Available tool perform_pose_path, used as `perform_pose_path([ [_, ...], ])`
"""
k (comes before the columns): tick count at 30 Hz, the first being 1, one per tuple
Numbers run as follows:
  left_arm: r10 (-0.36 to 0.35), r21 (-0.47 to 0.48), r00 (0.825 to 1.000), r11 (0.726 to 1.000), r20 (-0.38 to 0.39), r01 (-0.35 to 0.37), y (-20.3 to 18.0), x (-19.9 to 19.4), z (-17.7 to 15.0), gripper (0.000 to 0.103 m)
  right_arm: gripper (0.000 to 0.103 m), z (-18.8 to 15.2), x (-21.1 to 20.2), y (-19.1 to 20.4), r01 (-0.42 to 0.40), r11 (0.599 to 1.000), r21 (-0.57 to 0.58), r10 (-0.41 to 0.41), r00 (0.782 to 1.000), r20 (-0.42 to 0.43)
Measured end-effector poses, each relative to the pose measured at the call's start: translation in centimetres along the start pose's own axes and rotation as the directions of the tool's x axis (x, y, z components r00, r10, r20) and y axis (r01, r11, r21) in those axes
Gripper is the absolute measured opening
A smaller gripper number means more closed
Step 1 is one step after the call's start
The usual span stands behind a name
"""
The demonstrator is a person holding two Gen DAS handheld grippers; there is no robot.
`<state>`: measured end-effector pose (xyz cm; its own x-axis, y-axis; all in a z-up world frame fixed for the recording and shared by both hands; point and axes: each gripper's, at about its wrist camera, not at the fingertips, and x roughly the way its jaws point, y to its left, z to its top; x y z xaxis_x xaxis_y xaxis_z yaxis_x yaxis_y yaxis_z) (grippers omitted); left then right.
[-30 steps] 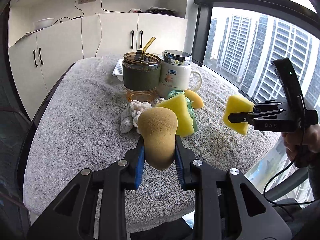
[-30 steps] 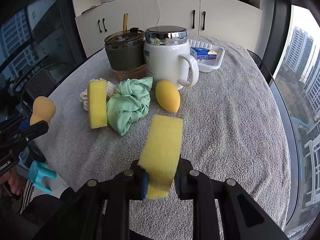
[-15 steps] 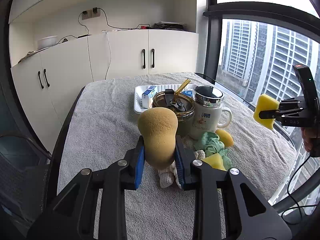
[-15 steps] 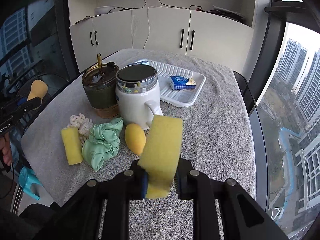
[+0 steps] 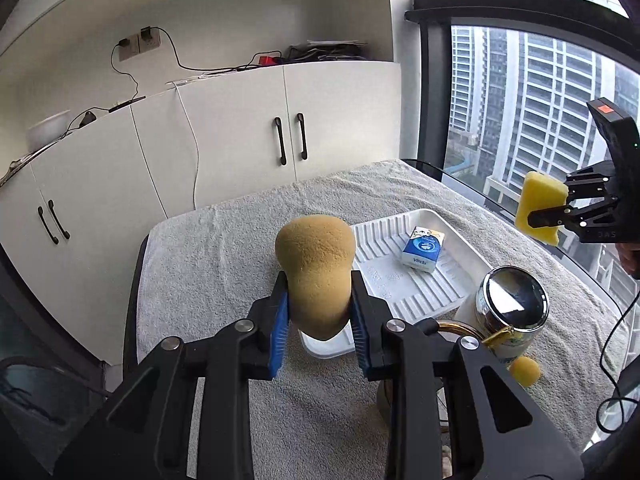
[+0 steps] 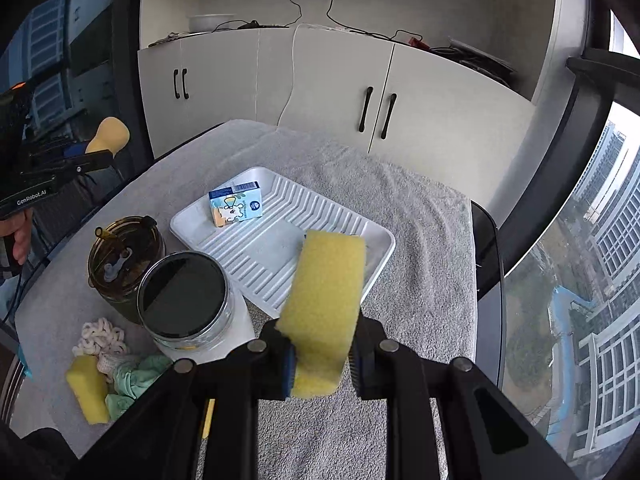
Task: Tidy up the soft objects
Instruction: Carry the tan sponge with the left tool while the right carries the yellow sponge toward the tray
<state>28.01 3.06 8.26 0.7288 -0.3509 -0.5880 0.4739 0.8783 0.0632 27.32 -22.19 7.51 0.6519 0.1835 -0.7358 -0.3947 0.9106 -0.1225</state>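
Observation:
My left gripper (image 5: 318, 316) is shut on a tan gourd-shaped sponge (image 5: 316, 268), held above the near end of a white ridged tray (image 5: 444, 276). My right gripper (image 6: 322, 356) is shut on a yellow rectangular sponge (image 6: 326, 300), held above the tray's (image 6: 280, 248) near right corner. In the tray lies a small blue tissue pack (image 6: 236, 203). On the grey towel a second yellow sponge (image 6: 89, 388), a green cloth (image 6: 136, 380), a white knotted rope (image 6: 102, 338) and a yellow egg-shaped sponge (image 5: 524, 370) lie by the cups.
A white mug with a chrome lid (image 6: 186, 300) and a dark green tumbler with a straw (image 6: 124, 256) stand between the loose items and the tray. White cabinets (image 5: 240, 140) stand beyond the table's far edge. A window (image 5: 532, 92) is on the right.
Both grippers have risen and moved forward over the table toward the tray, each still holding its sponge. The cups and loose soft items now lie below and behind the fingers.

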Motion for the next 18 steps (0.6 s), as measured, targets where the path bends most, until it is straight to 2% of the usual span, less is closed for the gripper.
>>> perform_pose_path([
  [2,-0.034,0.030,0.999,0.999,-0.013,0.034,-0.4,2.2,1.3,0.026,0.023,1.7,1.9,-0.4,-0.022,1.000,-0.014,0.022,1.000,-0.018],
  [5,-0.110,0.070,0.991,0.991,-0.072,0.115,-1.5,6.1,2.9,0.026,0.023,3.7,5.5,-0.4,-0.057,0.997,-0.048,0.054,0.997,-0.061],
  [9,-0.200,0.104,0.968,0.971,-0.153,0.217,-3.1,10.8,4.3,0.026,0.023,5.1,10.3,-0.5,-0.104,0.993,-0.055,0.097,0.988,-0.123],
  [11,-0.233,0.096,0.950,0.962,-0.210,0.257,-3.6,13.0,4.5,0.026,0.023,5.2,12.2,-0.4,-0.125,0.990,-0.057,0.116,0.983,-0.142],
  [14,-0.249,0.112,0.934,0.952,-0.258,0.285,-4.4,15.3,4.2,0.026,0.023,5.3,14.4,-0.2,-0.161,0.985,-0.059,0.149,0.975,-0.166],
  [15,-0.242,0.125,0.934,0.951,-0.262,0.282,-4.6,15.7,4.1,0.026,0.023,5.3,14.8,0.0,-0.175,0.982,-0.067,0.162,0.973,-0.167],
  [18,-0.249,0.131,0.920,0.945,-0.302,0.298,-4.8,17.2,3.8,0.027,0.023,5.4,16.0,0.5,-0.211,0.974,-0.086,0.193,0.964,-0.184],
])
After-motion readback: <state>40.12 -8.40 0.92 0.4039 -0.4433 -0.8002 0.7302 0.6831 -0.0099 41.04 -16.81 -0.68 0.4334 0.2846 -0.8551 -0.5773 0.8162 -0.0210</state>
